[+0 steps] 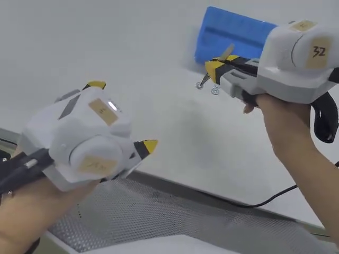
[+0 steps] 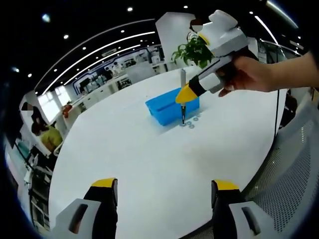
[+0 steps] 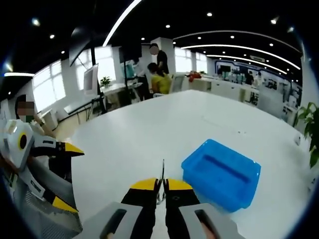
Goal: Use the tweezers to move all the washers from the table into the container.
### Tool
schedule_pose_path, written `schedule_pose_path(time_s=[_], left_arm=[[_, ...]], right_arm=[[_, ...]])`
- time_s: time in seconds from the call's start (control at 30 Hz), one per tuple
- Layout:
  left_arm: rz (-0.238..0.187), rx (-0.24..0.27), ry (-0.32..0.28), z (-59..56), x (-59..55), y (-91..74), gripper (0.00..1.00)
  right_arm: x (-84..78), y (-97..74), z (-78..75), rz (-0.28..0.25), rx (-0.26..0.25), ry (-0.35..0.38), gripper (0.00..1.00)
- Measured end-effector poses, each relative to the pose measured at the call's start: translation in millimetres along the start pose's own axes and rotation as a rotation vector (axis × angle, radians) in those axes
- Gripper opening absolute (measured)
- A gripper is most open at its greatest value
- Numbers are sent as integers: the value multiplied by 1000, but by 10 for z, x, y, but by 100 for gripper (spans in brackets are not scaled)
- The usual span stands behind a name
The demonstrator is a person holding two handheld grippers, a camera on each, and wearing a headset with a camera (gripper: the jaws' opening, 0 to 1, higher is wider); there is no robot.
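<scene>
Right claw was clamped on the tweezers, tips down at a few washers lying on the worktop just beside the blue container. Left claw was apart, empty, idle. Container looked empty. Judged early: all washers left; couldn't tell if the tips held one.

Head view: container on table at 1 o'clk. Washers on table just beside container, at its 7 o'clk. Tweezers clamped btwn right gripper jaws, tip down among washers; tip/table contact can't tell. Left gripper at 8 o'clk, well apart, above table's near edge. Cable on table, 5 o'clk.
</scene>
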State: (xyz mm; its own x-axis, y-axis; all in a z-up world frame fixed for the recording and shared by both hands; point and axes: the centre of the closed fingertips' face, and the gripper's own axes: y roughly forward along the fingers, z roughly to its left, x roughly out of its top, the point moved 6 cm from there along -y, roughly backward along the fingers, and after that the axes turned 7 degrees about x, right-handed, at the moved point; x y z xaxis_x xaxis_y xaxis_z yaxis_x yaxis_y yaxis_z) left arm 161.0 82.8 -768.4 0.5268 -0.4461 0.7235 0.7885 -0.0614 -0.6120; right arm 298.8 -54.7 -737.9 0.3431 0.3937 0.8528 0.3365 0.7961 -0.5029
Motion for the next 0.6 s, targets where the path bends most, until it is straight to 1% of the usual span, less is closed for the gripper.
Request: schedule_pose_path(time_s=[0.1,0.17,0.3,0.5,0.6], left_arm=[[0,1,4,1,0,-2,78],[1,0,-4,6,-2,-1,79],[-4,3,-16,15,4,-5,79],[-17,7,-12,16,19,-10,80],[-48,20,-24,43,55,-33,82]], right_arm=[[115,-73,-18,-22,-14,-24,1],[174,-104,-28,-26,-23,-45,1],[250,-143,-38,-40,-27,-60,2],[332,-153,-69,-55,-36,-65,2],[376,-148,-120,-61,-51,-72,2]])
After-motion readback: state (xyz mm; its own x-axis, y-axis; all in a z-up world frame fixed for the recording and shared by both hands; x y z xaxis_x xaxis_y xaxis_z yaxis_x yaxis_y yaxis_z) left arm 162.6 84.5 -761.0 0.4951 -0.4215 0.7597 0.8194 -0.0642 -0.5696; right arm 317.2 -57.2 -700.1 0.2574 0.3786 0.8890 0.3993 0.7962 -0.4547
